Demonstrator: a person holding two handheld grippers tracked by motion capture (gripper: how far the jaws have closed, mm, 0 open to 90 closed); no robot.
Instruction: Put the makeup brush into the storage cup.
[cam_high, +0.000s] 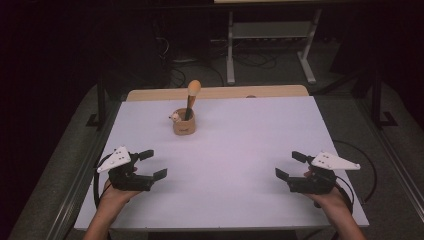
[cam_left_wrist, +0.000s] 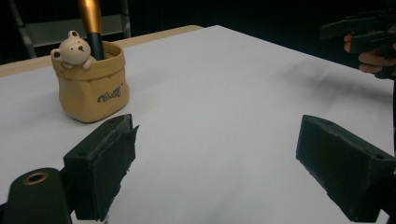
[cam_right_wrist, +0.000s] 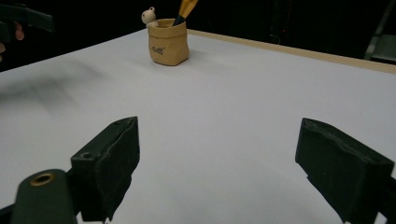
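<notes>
High view: white table (cam_high: 235, 150) takes up most of the scene, bare wooden strip along its far edge; floor and metal frame legs beyond are dark and hard to make out; near corners of the table cut off by the bottom edge.

Left gripper (cam_high: 153, 165) low over the near-left part of the table, jaws wide apart, nothing between them; right gripper (cam_high: 287, 166) mirrors it at the near-right, jaws also spread and empty; both point inward toward the middle; forearms cut off at the bottom edge; cables loop off each side into shadow.

Tan pouch-shaped pot (cam_high: 183, 122) stands upright toward the far side, left of centre, well apart from both grippers; a brush (cam_high: 192, 97) with an orange-gold handle stands in it, leaning slightly; its lower end hidden inside the pot; top cut off in both gripper views.

Small bear figure (cam_left_wrist: 74, 49) hangs over the pot rim; dark lettering on the pot front, too small to read.
</notes>
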